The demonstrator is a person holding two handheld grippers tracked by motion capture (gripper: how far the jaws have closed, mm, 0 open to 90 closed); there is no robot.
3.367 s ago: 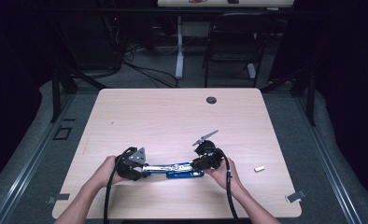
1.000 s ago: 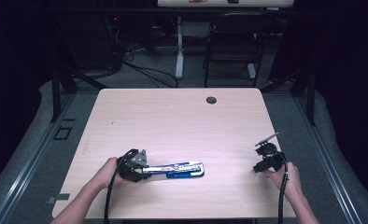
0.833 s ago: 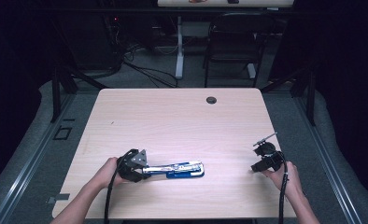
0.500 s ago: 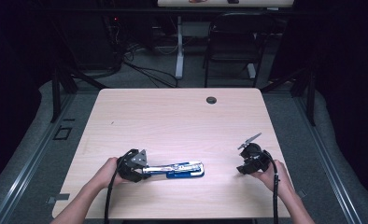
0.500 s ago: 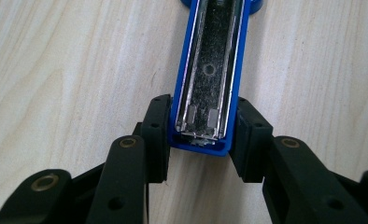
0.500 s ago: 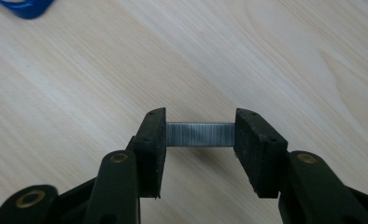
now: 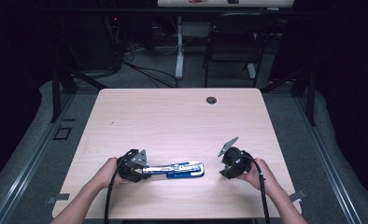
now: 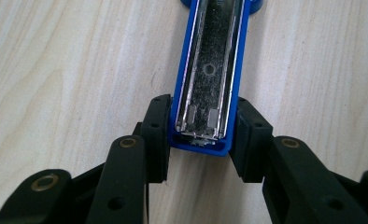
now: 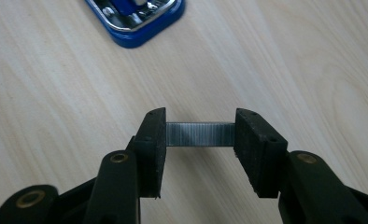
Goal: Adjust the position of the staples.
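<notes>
Stapler (image 7: 175, 169) lies open near table (image 7: 173, 116) front edge, long axis left-right, rear end clamped by left gripper (image 8: 201, 135). Right gripper (image 9: 200, 135), just right of its open channel, grips staple strip (image 9: 200, 134) crosswise.

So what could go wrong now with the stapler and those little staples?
The staple strip is pinched only by its two ends between the right gripper fingers, so a harder squeeze might snap it or it might slip out. The open stapler is held only at its back end by the left gripper, so a nudge at the front could swing the tray sideways.
</notes>
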